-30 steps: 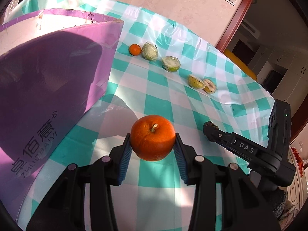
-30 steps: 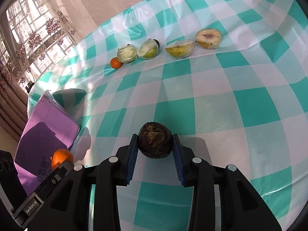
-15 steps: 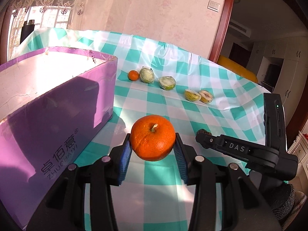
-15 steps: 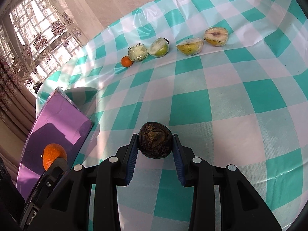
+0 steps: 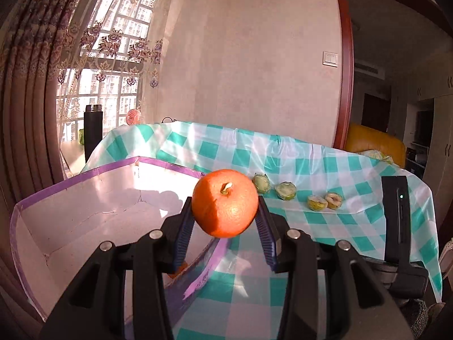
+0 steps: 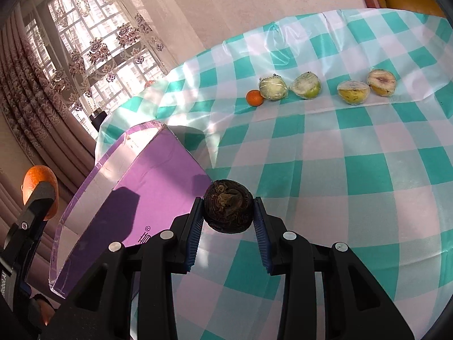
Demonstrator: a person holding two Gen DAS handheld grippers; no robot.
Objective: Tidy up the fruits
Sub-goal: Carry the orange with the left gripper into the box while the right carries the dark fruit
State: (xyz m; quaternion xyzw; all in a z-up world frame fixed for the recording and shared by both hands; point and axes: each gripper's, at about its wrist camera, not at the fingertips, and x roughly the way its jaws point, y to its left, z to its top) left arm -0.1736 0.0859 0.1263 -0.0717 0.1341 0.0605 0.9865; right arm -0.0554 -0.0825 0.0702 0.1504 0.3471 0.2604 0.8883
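Left tongs (image 5: 225,216) clamped narrow on a large orange (image 5: 225,202), held in the air over the open purple box (image 5: 85,204) at the bench's left edge. Right tongs (image 6: 228,221) pinched on a dark brown fruit (image 6: 228,209), raised above the bench (image 6: 368,170) just beside the box's right wall.

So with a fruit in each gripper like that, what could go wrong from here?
Three things, I'd guess:
1. The orange is round and pinched only at its sides by the left hand-held gripper, so it might slip and fall outside the box.
2. The box wall is thin, so a bump from either gripper may shove or tip it.
3. The dark fruit in the right hand-held gripper is heading the same way, so the grippers could collide.
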